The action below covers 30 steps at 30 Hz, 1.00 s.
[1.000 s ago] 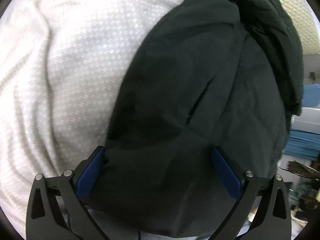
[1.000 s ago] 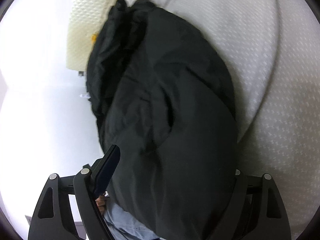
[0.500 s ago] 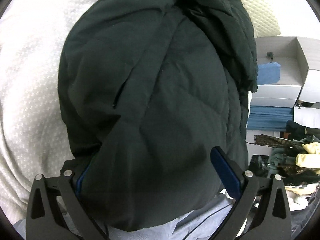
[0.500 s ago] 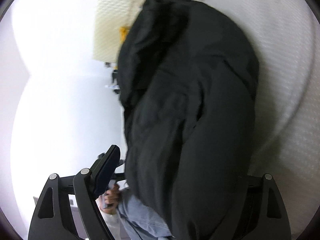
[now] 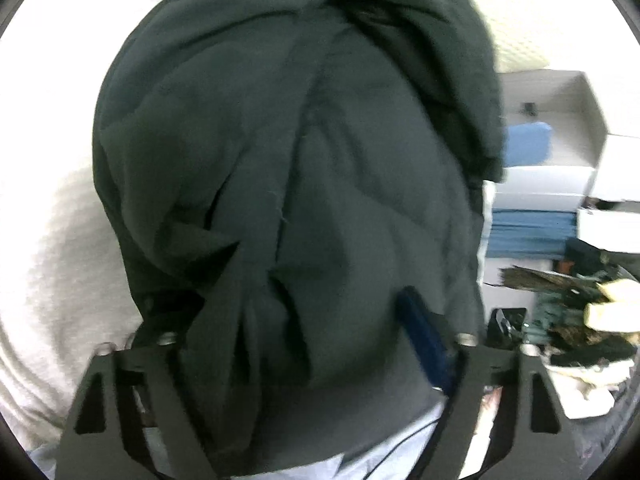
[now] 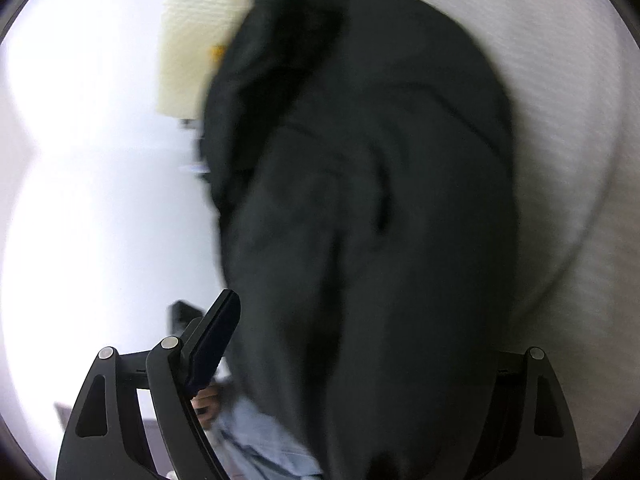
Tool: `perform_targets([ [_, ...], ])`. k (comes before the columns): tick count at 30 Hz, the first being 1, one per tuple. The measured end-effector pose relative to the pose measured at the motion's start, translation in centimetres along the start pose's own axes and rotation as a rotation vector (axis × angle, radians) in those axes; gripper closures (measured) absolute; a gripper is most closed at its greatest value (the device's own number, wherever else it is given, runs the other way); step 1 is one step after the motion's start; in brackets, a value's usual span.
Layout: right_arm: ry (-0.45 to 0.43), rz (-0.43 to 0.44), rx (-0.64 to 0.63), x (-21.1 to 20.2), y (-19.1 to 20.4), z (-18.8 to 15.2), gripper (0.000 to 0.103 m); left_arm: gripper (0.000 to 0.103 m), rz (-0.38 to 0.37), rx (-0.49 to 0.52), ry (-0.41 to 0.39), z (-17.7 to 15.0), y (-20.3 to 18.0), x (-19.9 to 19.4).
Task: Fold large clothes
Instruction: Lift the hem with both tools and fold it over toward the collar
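one dark jacket, both grippers at its near edge

one dark padded jacket (image 5: 288, 184) lies bunched on the white bedspread (image 5: 52, 240), filling both views. left gripper (image 5: 296, 320): jaws have just been closing, jacket fabric gathered between them and puckered into folds; pinching the jacket. right gripper (image 6: 360, 344): jaws spread wide, jacket bulk between them, right finger hidden under cloth; cannot tell whether the pads press. white boxes (image 5: 560, 120) and blue folded cloth (image 5: 528, 236) beyond the bed.

Jacket on the bed, boxes off to the right

We see the jacket (image 5: 288, 168) lying on the bedcover (image 5: 52, 240), a pillow (image 6: 192, 40) behind its far end (partly hidden), and boxes (image 5: 552, 128) stacked right of it, beyond the bed.
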State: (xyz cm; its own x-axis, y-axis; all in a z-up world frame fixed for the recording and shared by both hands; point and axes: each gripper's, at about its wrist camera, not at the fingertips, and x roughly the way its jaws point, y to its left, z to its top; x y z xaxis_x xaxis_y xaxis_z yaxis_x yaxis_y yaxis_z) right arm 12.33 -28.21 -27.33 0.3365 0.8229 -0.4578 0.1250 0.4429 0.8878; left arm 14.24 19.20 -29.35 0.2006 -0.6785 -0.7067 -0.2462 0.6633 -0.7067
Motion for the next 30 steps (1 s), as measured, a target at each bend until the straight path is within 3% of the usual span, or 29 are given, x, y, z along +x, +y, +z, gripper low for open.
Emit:
perform_targets([
  [2, -0.033, 0.063, -0.053, -0.6, 1.3, -0.1, 0.025, 0.035, -0.054, 0.051, -0.009, -0.3, -1.1, -0.4],
  [4, -0.059, 0.129, -0.122, -1.3, 2.8, -0.2, 0.032, 0.047, -0.065, 0.094, -0.025, -0.6, -2.2, -0.7],
  [6, -0.062, 0.127, -0.169, -1.3, 3.7, -0.4, 0.043, 0.065, -0.079, 0.116, -0.04, -0.8, -2.7, -1.1],
  [8, -0.063, 0.115, -0.192, -1.3, 4.1, -0.5, 0.065, 0.074, -0.096, 0.117, -0.065, -1.0, -2.9, -1.7],
  [11, -0.086, 0.1, -0.206, -1.4, 4.4, -0.6, 0.089, 0.084, -0.105, 0.12, -0.095, -1.6, -3.0, -2.4],
  [18, -0.168, 0.099, -0.32, -3.4, 6.6, -2.1, 0.094, 0.094, -0.129, 0.146, -0.154, -2.6, -4.2, -4.2],
  [20, -0.188, 0.108, -0.342, -4.4, 6.9, -2.8, 0.095, 0.095, -0.111, 0.196, -0.154, -2.9, -4.8, -4.8],
  [28, -0.275, 0.143, -0.407, -9.4, 9.9, -5.4, 0.096, 0.098, -0.199, 0.243, -0.227, -4.2, -5.3, -10.9],
  [30, -0.291, 0.153, -0.441, -10.8, 11.2, -6.3, 0.096, 0.098, -0.189, 0.26, -0.254, -4.9, -5.8, -12.4],
])
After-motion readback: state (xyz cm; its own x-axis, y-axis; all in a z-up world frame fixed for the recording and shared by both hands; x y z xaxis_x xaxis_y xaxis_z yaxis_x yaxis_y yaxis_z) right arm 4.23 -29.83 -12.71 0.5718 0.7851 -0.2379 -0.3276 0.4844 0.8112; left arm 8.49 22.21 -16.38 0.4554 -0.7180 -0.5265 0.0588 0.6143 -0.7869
